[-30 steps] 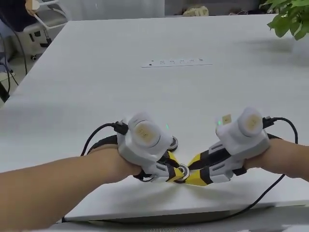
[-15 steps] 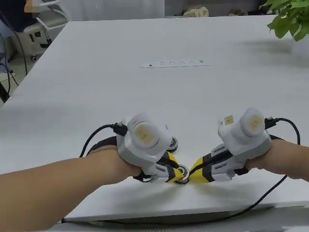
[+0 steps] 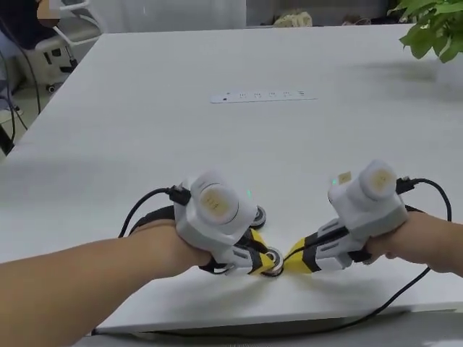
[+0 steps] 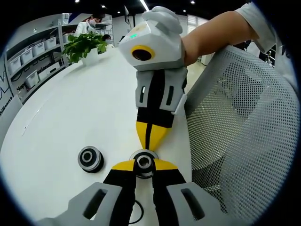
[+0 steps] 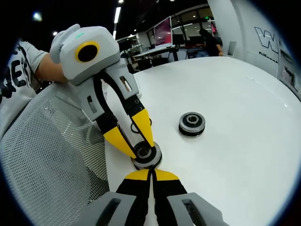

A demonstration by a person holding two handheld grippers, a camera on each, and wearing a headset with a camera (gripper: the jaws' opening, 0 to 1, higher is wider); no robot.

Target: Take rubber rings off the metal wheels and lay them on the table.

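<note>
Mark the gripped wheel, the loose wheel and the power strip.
gripped wheel [image 5: 145,153]: right gripper view, hub.
loose wheel [image 5: 192,121]: right gripper view, top face.
power strip [image 3: 264,95]: head view, middle.

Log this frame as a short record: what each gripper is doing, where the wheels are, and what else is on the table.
left gripper: jaws closed on the near wheel, one on either side
right gripper: jaws together, tips at that wheel's rim; cannot tell whether they hold its ring
second wheel: lies flat on the table, apart from both grippers
far side: power strip, plant
</note>
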